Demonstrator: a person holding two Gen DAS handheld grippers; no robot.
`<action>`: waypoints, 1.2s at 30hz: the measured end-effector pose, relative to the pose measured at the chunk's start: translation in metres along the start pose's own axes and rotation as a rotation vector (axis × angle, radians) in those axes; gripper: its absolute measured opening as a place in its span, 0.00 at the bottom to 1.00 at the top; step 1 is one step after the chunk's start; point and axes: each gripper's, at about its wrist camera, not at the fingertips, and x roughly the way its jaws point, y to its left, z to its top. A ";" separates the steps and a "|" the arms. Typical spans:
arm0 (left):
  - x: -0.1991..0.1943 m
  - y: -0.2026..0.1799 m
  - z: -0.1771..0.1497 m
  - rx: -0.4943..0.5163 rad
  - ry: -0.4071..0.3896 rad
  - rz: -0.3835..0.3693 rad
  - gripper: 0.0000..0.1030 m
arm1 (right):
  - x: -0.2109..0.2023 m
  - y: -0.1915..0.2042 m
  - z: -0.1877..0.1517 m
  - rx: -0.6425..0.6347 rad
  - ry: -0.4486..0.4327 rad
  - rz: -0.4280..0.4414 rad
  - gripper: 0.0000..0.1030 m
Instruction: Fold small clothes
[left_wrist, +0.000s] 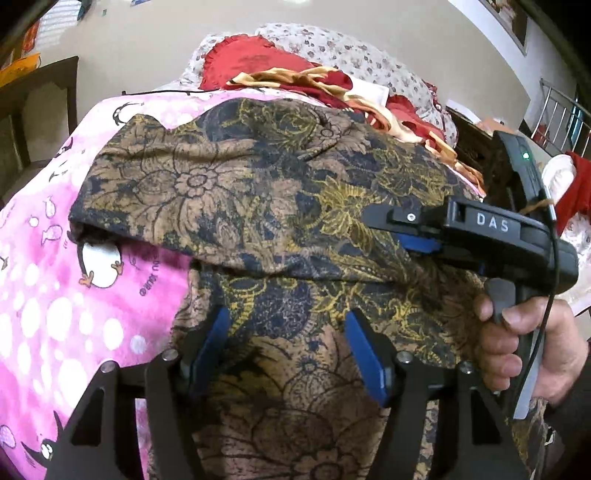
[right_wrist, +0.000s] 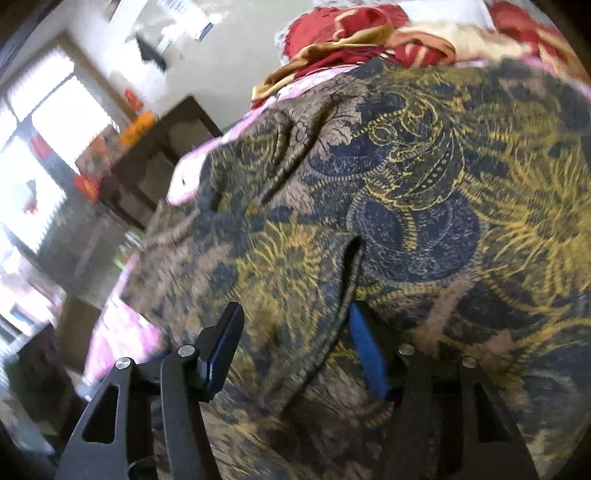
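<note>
Now both tools are hovering spread: left tool over the batik garment's near fold, right tool beside it.

Brown, navy and gold floral garment lies rumpled, apparently folded over, on the bed.

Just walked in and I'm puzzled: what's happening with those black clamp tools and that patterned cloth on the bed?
A person is folding a brown, navy and gold floral garment spread on a pink penguin blanket, with a hand-held gripper in each hand. The left gripper hangs open over the near part of the cloth. The right gripper is open too, straddling a raised crease. One fold already lies across the garment.
</note>
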 end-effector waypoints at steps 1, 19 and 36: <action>0.001 -0.001 0.000 -0.005 -0.001 -0.005 0.67 | 0.003 -0.001 0.000 0.006 0.008 0.023 0.35; 0.003 -0.007 0.001 0.018 0.002 0.023 0.69 | -0.156 -0.083 -0.020 -0.012 -0.088 -0.553 0.02; 0.004 -0.007 0.002 0.020 0.003 0.018 0.70 | -0.185 -0.114 -0.048 0.082 -0.123 -0.507 0.05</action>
